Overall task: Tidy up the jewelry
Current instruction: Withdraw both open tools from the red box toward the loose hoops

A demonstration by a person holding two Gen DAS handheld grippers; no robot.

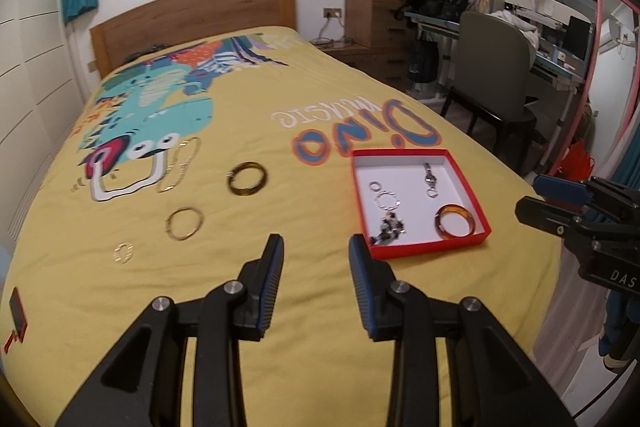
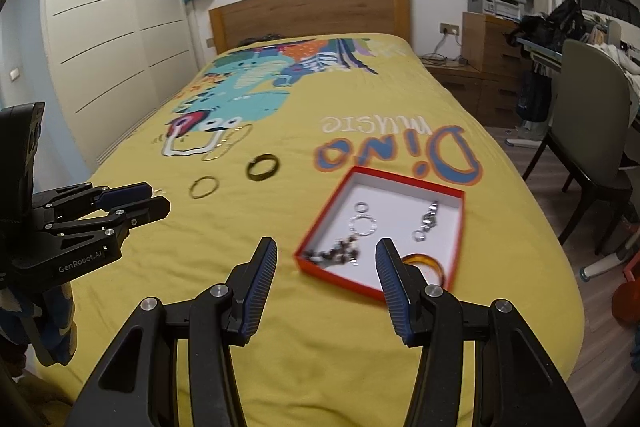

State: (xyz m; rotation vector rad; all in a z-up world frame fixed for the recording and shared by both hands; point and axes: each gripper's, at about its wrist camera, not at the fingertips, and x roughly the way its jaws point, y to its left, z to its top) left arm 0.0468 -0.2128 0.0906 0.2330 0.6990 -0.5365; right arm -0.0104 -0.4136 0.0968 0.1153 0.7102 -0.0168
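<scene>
Left gripper point(image 1: 316, 247) fingers spread apart, holding nothing, hovering over bare yellow bedspread point(image 1: 248, 267) just left of the red box point(image 1: 472, 197). Right gripper point(image 2: 326, 251) fingers wide apart, empty, poised at the box's near edge. Inside the white-lined box: amber bangle point(image 1: 456, 221) at near right, beaded bracelet point(image 1: 388, 231) at near left, silver ring chain point(image 1: 386, 198), clasp piece point(image 1: 430, 179). Left of the box, loose on the bedspread: dark bangle point(image 1: 247, 178), gold bangle point(image 1: 185, 223), thin chain point(image 1: 180, 165), small ring point(image 1: 123, 251). Bed edge close on the right.
</scene>
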